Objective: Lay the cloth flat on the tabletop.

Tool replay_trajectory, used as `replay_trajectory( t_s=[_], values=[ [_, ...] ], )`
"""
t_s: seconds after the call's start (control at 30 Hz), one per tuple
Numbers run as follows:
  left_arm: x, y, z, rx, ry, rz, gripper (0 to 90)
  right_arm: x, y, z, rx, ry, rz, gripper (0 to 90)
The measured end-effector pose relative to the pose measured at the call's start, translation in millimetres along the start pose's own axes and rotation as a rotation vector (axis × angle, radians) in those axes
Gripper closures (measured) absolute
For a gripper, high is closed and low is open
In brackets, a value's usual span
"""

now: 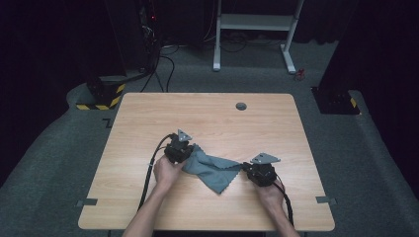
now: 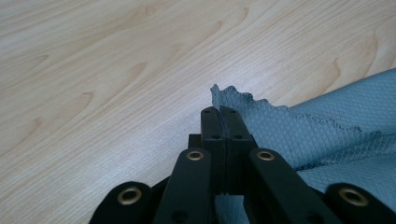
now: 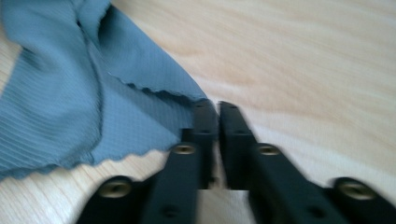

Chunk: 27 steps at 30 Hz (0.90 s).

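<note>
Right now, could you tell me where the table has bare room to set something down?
The far half of the table, up to the round hole, is bare, as are both side edges. It is crowded near the front, where the left gripper and right gripper meet the cloth.

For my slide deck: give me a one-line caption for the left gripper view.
Left claw shut on a scalloped corner of the blue-grey cloth over the wooden table.

A grey-blue woven cloth with scalloped edges (image 1: 212,170) lies rumpled just below the centre of the high view, loosely folded over itself, one corner drawn toward the upper left, another pulled right, and a pointed flap hanging toward the bottom.
</note>
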<state>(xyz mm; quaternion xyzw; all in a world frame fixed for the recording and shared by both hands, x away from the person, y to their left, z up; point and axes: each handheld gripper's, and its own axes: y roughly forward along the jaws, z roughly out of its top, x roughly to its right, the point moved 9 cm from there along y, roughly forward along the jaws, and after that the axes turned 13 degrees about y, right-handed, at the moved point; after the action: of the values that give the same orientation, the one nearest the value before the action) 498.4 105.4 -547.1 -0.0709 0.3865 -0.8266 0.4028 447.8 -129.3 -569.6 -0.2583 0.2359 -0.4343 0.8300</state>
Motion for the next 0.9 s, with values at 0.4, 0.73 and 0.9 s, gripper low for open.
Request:
replay_trajectory(
  t_s=[0.4,0.73,0.9],
  values=[
    [-23.5,0.2,-2.7,0.030,-0.070,0.059,89.5,18.5,18.3,34.9,-0.040,0.055,-0.044,89.9],
    [-42.3,17.7,-3.3,0.014,-0.116,0.113,89.5,36.7,52.3,49.9,-0.116,0.066,-0.121,89.9],
    [-46.0,30.7,-14.2,-0.030,-0.136,0.116,89.4,36.8,65.7,54.9,-0.139,0.063,-0.155,89.7]
  ],
)
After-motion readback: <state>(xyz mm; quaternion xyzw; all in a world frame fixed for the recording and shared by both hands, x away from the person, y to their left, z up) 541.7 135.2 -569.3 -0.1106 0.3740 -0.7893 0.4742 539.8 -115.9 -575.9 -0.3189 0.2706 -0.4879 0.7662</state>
